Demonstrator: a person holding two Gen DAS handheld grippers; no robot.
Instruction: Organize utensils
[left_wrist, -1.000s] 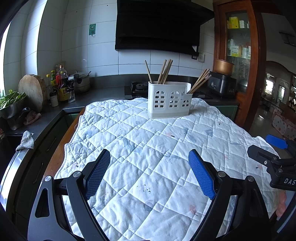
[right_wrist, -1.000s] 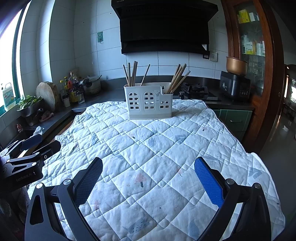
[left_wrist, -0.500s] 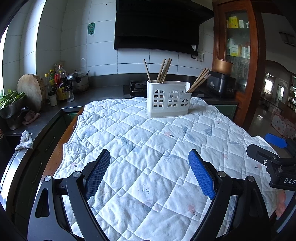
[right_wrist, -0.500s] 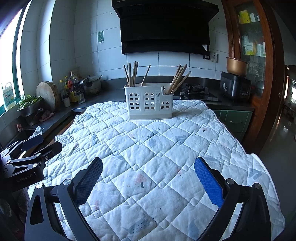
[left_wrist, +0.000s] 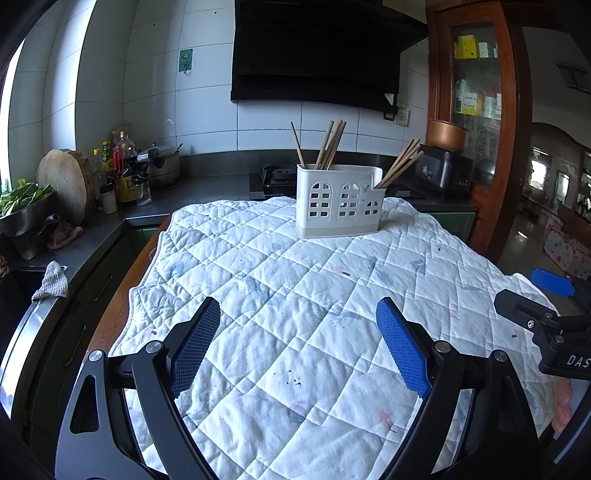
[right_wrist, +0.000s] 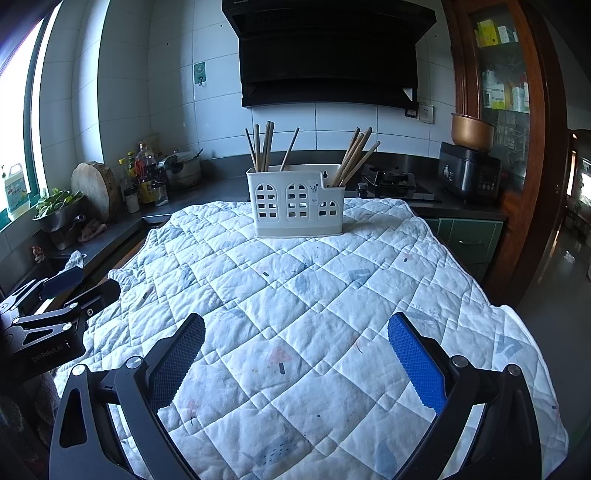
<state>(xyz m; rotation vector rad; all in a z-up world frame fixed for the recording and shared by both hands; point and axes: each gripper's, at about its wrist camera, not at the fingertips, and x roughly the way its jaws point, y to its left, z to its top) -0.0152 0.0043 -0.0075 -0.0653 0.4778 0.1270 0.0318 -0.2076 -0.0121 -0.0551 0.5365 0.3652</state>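
A white utensil holder (left_wrist: 339, 201) with arched cut-outs stands at the far end of the quilted cloth (left_wrist: 295, 295); it also shows in the right wrist view (right_wrist: 298, 201). Wooden chopsticks (left_wrist: 328, 146) stand in its left part and more chopsticks (left_wrist: 400, 162) lean out of its right part. My left gripper (left_wrist: 298, 347) is open and empty, low over the near cloth. My right gripper (right_wrist: 295, 360) is open and empty too, to the right of the left one. Each shows at the edge of the other's view.
A dark counter runs along the left with a round chopping board (left_wrist: 64, 181), bottles (left_wrist: 122, 173), a pot (left_wrist: 162, 166) and a bowl of greens (left_wrist: 22, 206). A hob (right_wrist: 391, 181) and rice cooker (right_wrist: 469, 173) sit behind the holder. A wooden cabinet (left_wrist: 476, 110) stands at the right.
Both grippers have drawn back slightly and stay open; the holder looks a little farther and lower in the left wrist view. Nothing on the cloth has moved.
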